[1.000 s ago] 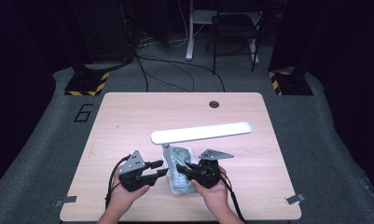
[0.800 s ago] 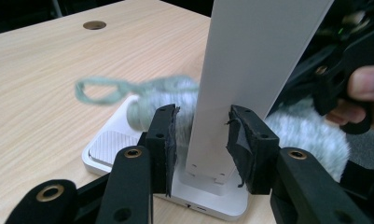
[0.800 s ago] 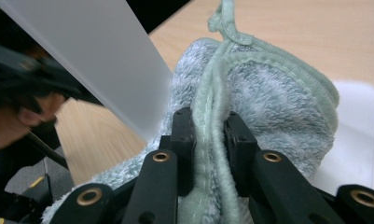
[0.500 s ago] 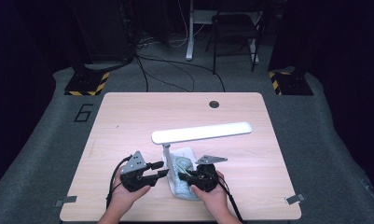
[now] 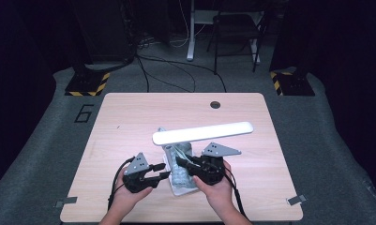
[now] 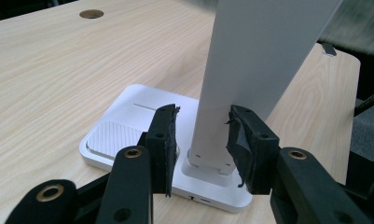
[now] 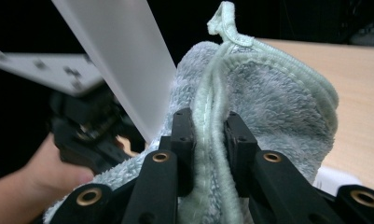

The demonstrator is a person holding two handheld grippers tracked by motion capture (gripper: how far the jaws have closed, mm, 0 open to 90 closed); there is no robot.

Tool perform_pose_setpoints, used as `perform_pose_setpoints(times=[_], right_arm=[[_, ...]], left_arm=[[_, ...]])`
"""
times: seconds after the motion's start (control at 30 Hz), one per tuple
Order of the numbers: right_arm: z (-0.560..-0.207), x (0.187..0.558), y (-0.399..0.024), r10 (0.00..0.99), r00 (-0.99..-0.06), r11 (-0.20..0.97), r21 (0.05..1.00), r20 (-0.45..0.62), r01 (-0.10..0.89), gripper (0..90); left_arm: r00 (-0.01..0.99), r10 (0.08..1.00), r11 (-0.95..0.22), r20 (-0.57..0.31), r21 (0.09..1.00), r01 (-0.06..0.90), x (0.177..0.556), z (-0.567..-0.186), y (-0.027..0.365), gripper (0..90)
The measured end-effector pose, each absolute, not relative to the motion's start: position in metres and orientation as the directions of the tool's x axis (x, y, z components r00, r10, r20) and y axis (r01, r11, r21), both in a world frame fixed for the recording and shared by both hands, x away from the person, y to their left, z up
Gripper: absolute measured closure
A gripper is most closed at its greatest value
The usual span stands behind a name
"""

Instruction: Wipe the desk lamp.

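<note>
A white desk lamp stands near the table's front, its long head bar [image 5: 202, 132] over a flat base [image 6: 128, 116]. My left gripper [image 6: 204, 112] is open, with one jaw on each side of the lamp's upright stem [image 6: 231, 79]; a small gap shows at the left pad [image 6: 163, 140]. In the high view the left gripper [image 5: 164, 170] sits left of the base. My right gripper [image 7: 208, 116] is shut on a folded pale grey-green cloth [image 7: 278, 93], right beside the stem. Seen from above, the cloth [image 5: 180, 177] lies bunched on the base, held by the right gripper [image 5: 180, 164].
The wooden table [image 5: 129, 122] has a round cable hole [image 5: 215, 104] at its far edge. Beyond it, on the dark floor, are cables, a chair [image 5: 235, 33] and two black-and-yellow striped feet [image 5: 87, 86].
The right gripper and the cloth slid a little toward the near edge and back over the base. The left gripper and the lamp have hardly moved.
</note>
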State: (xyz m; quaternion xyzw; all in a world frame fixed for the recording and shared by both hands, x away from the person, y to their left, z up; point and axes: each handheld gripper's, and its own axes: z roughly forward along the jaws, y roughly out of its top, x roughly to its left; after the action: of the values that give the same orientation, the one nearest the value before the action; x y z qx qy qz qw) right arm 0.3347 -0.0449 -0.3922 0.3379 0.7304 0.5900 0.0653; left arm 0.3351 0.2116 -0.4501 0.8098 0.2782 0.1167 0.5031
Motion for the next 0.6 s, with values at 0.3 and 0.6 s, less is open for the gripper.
perform_pose_setpoints(times=[0.3,0.6], right_arm=[[-0.364,0.328,-0.045,0.551,-0.783,0.01,0.936,0.289,0.352,76.7],[-0.389,0.332,-0.042,0.553,-0.776,0.052,0.917,0.303,0.396,76.8]], left_arm=[[0.817,0.57,-0.339,-0.089,0.88,0.332,0.334,-0.45,0.211,61.7],[0.816,0.574,-0.352,-0.069,0.879,0.322,0.335,-0.449,0.213,61.8]])
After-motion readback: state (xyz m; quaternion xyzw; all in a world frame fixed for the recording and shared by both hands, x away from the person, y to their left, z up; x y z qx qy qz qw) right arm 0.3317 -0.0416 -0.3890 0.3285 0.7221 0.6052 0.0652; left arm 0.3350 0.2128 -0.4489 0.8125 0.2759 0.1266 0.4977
